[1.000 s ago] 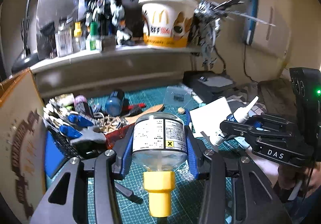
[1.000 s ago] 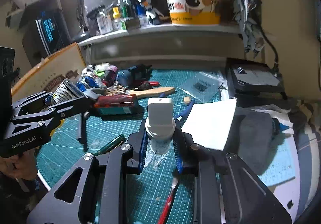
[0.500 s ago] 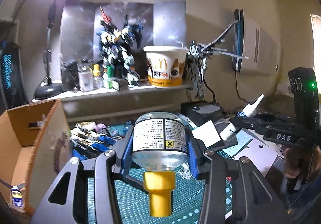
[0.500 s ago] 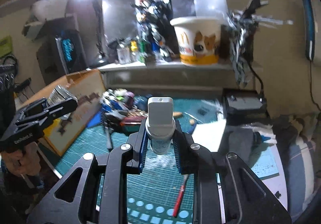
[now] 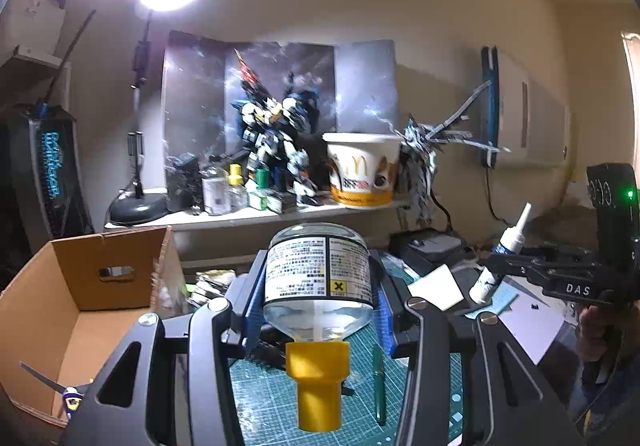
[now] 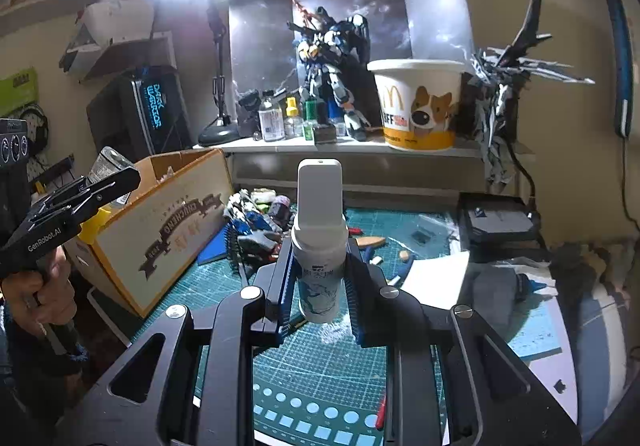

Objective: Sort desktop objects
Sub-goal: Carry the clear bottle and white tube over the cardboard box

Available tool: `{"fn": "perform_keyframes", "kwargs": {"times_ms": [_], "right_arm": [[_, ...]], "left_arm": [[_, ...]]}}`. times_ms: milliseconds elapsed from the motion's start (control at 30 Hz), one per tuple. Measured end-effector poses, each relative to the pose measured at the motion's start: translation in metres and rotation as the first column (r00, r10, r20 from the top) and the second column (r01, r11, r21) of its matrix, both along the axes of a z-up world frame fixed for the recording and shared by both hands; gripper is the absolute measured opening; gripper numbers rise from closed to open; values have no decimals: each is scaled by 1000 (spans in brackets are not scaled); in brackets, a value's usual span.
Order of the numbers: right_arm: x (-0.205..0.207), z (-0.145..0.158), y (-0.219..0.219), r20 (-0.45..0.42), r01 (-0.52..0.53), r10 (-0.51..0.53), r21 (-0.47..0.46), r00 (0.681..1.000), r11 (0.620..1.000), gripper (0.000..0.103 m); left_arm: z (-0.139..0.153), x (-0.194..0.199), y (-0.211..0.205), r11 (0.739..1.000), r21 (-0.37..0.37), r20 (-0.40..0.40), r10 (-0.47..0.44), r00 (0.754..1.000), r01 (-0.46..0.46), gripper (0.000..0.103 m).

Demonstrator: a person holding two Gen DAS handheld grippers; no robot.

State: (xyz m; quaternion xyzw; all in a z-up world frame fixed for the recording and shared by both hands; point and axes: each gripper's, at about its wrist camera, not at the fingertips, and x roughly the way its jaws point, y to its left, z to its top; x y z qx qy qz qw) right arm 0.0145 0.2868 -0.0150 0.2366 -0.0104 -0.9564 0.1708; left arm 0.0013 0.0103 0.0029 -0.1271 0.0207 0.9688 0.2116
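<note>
My left gripper (image 5: pixel 318 286) is shut on a clear glass bottle (image 5: pixel 318 278) with a white printed label and a yellow cap (image 5: pixel 318 382) that points back toward the camera. It hangs above the green cutting mat (image 5: pixel 272 398), just right of an open cardboard box (image 5: pixel 80 286). My right gripper (image 6: pixel 319 278) is shut on a small white glue bottle (image 6: pixel 319 242) with a tall white cap, held upright over the mat. The right wrist view shows the left gripper (image 6: pixel 96 186) above the box's (image 6: pixel 168 230) near wall.
A pile of small tools and pens (image 6: pixel 256 222) lies on the mat behind the box. A shelf (image 6: pixel 360 146) at the back carries model robots, small bottles and a paper bucket (image 6: pixel 418 102). White paper (image 6: pixel 432 278) and a grey cloth (image 6: pixel 500 286) lie at the right.
Both grippers have risen with their bottles and tilted upward, so more wall and lamp show. The left gripper has moved leftward to beside the cardboard box.
</note>
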Motion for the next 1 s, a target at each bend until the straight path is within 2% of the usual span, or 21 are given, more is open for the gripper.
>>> {"fn": "perform_keyframes", "kwargs": {"times_ms": [233, 467, 700, 1000], "right_arm": [[-3, 6, -22, -11, -53, 53, -7, 999, 999, 22], [-1, 19, -63, -51, -155, 155, 4, 987, 988, 22], [-2, 21, -104, -61, -262, 263, 22, 963, 965, 22], [-5, 22, -154, -79, -405, 405, 15, 911, 914, 22]], "left_arm": [[7, 4, -27, 998, 14, -11, 61, 998, -61, 45], [14, 16, -58, 990, 23, -29, 140, 990, -139, 45], [22, 36, -92, 973, 32, -39, 230, 972, -229, 45], [24, 63, -133, 939, 35, -30, 342, 939, -341, 45]]}}
